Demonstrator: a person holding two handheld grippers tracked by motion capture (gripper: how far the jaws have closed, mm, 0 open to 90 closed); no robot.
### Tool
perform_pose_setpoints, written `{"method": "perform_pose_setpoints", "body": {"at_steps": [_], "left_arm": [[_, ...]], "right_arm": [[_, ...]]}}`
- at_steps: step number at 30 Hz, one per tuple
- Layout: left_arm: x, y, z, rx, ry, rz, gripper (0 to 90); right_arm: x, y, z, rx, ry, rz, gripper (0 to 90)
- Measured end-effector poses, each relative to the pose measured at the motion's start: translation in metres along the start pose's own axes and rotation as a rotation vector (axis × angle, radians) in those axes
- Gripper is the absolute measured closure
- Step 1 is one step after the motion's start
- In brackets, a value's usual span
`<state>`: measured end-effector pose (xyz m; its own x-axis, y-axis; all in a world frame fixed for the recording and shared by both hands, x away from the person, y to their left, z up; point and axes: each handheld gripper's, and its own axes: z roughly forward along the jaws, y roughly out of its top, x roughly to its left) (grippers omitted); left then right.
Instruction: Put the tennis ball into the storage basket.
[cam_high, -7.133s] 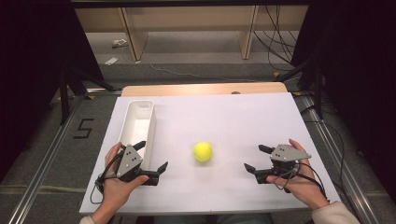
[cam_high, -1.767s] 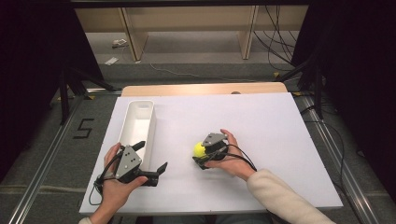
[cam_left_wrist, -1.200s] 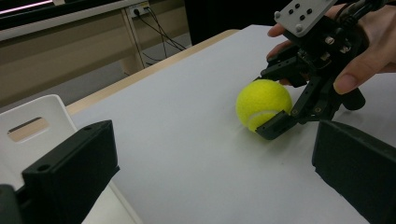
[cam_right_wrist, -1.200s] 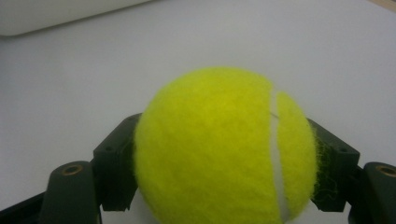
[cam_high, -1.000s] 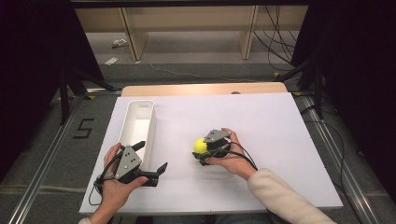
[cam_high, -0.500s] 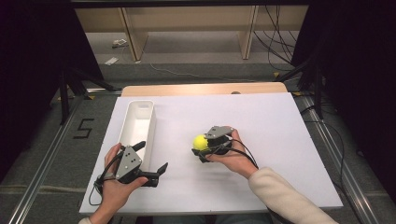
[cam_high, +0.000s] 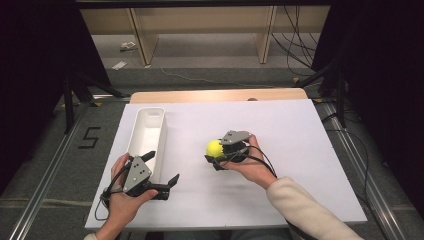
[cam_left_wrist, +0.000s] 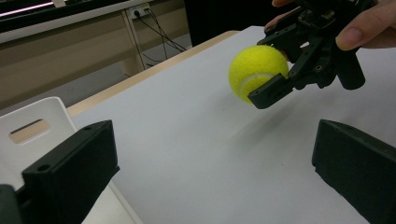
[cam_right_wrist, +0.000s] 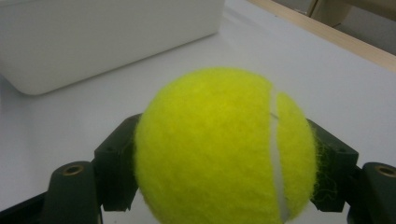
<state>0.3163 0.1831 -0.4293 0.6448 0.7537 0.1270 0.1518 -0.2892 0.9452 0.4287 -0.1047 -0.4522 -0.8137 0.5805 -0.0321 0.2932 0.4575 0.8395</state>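
Tennis ball (cam_high: 214, 148) sits clamped between the right gripper's (cam_high: 218, 156) jaws at frame centre, lifted off the table (cam_high: 300, 150); left gripper (cam_high: 162, 172), lower left, gapes empty beside the white bin (cam_high: 150, 120).

White table top (cam_high: 300, 150) sat on a wood board whose edge (cam_high: 215, 95) showed at the far side; grey carpet floor (cam_high: 45, 165) all round, with a "5" (cam_high: 90, 137) taped on it at left and metal rails (cam_high: 45, 172) running along both sides. Behind the table stood a pale wood shelf unit (cam_high: 200, 22) with cables (cam_high: 295, 47) trailing across the floor at right and bits of litter (cam_high: 125, 47) at left. Both sides of the room were dark, with black stand legs (cam_high: 75, 85) left and right; light fell evenly from overhead.
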Motion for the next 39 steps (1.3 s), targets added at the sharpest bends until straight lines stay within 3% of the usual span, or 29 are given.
{"method": "perform_pose_setpoints", "body": {"at_steps": [39], "left_arm": [[0.000,0.001,-0.001,-0.006,0.003,-0.003,0.0]], "right_arm": [[-0.001,0.024,-0.004,-0.056,-0.004,0.002,26.7]]}}
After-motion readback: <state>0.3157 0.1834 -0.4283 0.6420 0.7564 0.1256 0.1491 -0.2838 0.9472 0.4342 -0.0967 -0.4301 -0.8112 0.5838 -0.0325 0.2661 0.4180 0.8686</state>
